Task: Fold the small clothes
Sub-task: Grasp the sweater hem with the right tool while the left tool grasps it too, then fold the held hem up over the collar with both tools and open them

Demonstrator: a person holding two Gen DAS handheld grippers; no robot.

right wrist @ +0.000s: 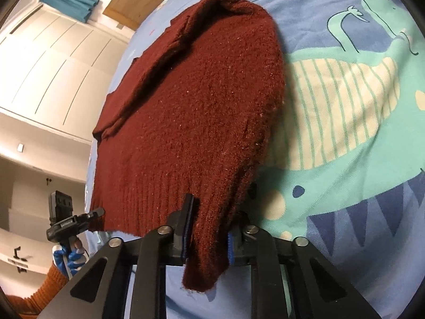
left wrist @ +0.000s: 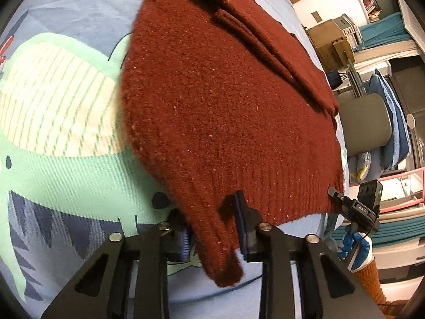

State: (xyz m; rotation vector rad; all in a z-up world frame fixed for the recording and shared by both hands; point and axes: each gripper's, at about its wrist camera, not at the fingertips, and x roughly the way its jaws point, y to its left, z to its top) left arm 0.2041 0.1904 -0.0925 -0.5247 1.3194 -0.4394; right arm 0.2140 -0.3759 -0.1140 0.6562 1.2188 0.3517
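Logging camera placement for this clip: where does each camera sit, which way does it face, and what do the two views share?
Left wrist: on the left gripper, facing along its jaws, shut on the dark red knitted sweater's hem; the right gripper in a blue-gloved hand shows.
Right wrist: on the right gripper, likewise clamping the hem; the left gripper shows.
Shared: the sweater and blue dinosaur-print bedsheet.

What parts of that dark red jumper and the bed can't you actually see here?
- Dark red knitted jumper: its collar end is bunched in folds in both views.
- Hem corners: covered by the left gripper and right gripper.
- Blue dinosaur-print bedcover: hidden beneath the jumper.
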